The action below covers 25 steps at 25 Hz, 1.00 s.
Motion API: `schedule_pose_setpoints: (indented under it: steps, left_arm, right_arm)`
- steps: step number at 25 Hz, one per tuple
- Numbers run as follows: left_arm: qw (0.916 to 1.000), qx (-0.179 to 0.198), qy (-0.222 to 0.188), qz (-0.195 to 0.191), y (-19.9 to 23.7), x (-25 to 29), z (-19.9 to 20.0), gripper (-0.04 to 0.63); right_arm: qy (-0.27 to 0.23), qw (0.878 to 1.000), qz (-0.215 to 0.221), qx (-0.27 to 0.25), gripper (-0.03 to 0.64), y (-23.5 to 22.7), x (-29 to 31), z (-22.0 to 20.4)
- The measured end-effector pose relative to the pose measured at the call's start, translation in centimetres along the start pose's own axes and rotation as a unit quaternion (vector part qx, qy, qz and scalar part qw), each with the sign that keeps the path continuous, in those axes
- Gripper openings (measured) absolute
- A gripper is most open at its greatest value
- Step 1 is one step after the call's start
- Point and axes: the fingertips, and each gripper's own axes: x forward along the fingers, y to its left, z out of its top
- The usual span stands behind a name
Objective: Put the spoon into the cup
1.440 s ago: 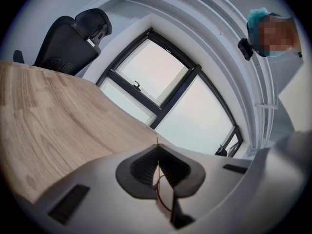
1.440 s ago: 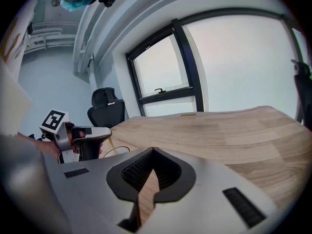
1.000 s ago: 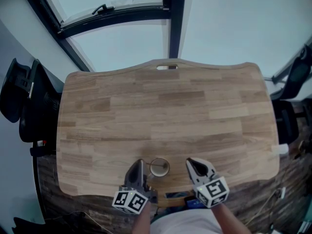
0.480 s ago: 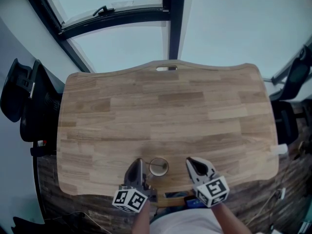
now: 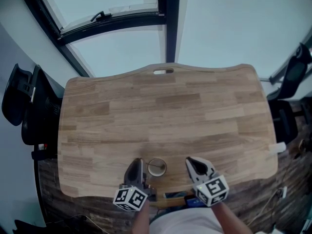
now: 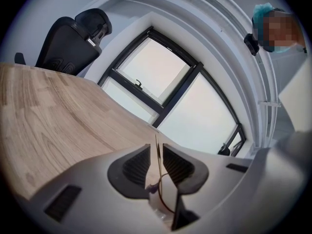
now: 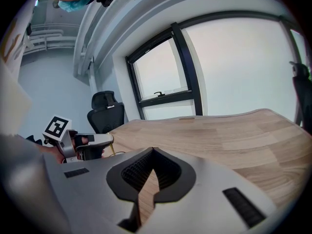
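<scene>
A small cup [image 5: 157,167] stands near the table's front edge, between my two grippers. My left gripper [image 5: 138,163] is just left of the cup. Its jaws have just been opening, and in the left gripper view the thin golden spoon handle [image 6: 158,163] stands upright in the narrow gap of the left gripper [image 6: 155,146], with neither pad pressing on it. The curved cup rim [image 6: 166,203] shows below the pads. My right gripper [image 5: 191,162] is to the right of the cup, its tips together on nothing. In the right gripper view, the right gripper [image 7: 153,151] faces across the table.
The wooden table [image 5: 161,106] stretches away to a cable slot [image 5: 160,72] at its far edge. Black office chairs stand at the left [image 5: 22,106] and right [image 5: 292,77]. Windows [image 5: 122,13] lie beyond the table.
The head view has tipped a little, so the table sits slightly lower in the picture. Both grippers and the cup keep their places.
</scene>
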Motion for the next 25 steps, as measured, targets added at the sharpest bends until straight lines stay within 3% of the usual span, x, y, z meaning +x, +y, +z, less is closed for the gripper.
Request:
schedule_pose_setpoints:
  steps: [4, 13, 18, 19, 22, 25]
  left_arm:
    - [0.9999, 0.011, -0.003, 0.010, 0.3, -0.2, 0.1, 0.111]
    - [0.9988, 0.036, -0.026, 0.019, 0.0, -1.4, 2.0, 0.114]
    - [0.9953, 0.078, -0.049, 0.028, -0.7, -3.0, 3.9, 0.112]
    - [0.9944, 0.087, -0.053, 0.028, -0.9, -3.3, 4.2, 0.109]
    - [0.9918, 0.109, -0.060, 0.031, -1.6, -4.0, 4.8, 0.011]
    - [0.9911, 0.119, -0.055, 0.022, -2.5, -4.6, 4.7, 0.002]
  right_arm:
    - [0.003, 1.000, -0.001, 0.005, -0.003, 0.2, -0.2, 0.3]
    - [-0.015, 1.000, -0.005, 0.001, -0.003, 0.6, -1.2, 1.3]
    - [-0.031, 0.999, -0.005, -0.010, -0.003, 1.3, -2.0, 2.1]
    - [-0.035, 0.999, -0.005, -0.013, -0.003, 1.5, -2.2, 2.4]
    - [-0.039, 0.999, -0.005, -0.024, -0.003, 2.1, -2.7, 2.6]
    - [-0.025, 0.999, -0.003, -0.041, -0.003, 2.9, -3.5, 2.3]
